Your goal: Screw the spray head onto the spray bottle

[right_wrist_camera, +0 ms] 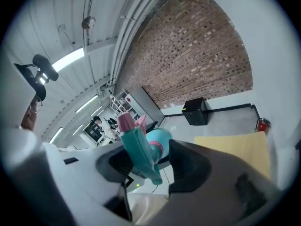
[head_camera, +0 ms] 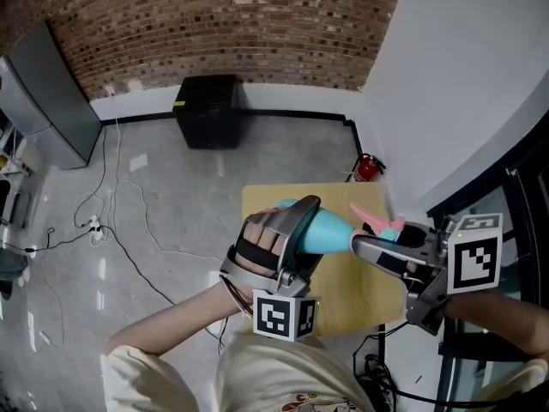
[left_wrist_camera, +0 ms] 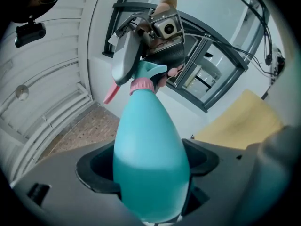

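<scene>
Left of centre the left gripper clamps the teal plastic spray bottle by its fat body, and to its right the teal, pink-triggered spray head already sits on the neck between the parted, slack jaws of the right gripper, so more twisting is probably left.

Far wall: brick wall. Right: white wall. Floor: grey, glossy, w/ loose cables at left. Black cabinet against far wall. Grey cabinet far left. Fire extinguisher, red, near far-right corner, beside yellow surface. Ceiling: strip light.
</scene>
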### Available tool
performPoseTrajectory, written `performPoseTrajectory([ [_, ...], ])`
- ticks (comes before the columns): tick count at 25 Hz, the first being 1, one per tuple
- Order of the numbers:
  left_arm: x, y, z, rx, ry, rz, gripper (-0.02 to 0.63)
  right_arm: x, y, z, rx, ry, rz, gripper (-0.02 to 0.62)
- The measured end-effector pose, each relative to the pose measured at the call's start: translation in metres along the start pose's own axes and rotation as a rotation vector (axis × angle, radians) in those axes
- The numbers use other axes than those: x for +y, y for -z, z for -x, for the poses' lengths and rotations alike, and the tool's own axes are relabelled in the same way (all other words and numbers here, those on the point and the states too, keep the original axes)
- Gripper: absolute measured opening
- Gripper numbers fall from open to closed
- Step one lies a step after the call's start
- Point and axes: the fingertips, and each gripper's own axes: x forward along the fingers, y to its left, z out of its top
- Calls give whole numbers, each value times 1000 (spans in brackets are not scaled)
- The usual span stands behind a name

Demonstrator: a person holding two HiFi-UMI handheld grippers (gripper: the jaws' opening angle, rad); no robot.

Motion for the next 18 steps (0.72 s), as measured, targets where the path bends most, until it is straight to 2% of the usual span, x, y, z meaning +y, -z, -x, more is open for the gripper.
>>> performPoseTrajectory([
  [6, 2, 6, 1, 13, 25, 75, 414, -1, 3, 14, 13, 5, 29, 236],
  [8, 4, 13, 2, 22, 35, 91, 414, 0, 3, 21, 21, 17, 117, 241],
  [11, 5, 25, 2, 41, 54, 105, 414, -4, 4, 32, 58, 76, 421, 241],
  [15, 3, 37, 2, 65, 78, 110, 414, -11, 13, 41, 150, 223, 998, 239],
  [18, 3, 40, 2, 73, 96, 103, 414, -12, 23, 45, 210, 334, 1352, 239],
])
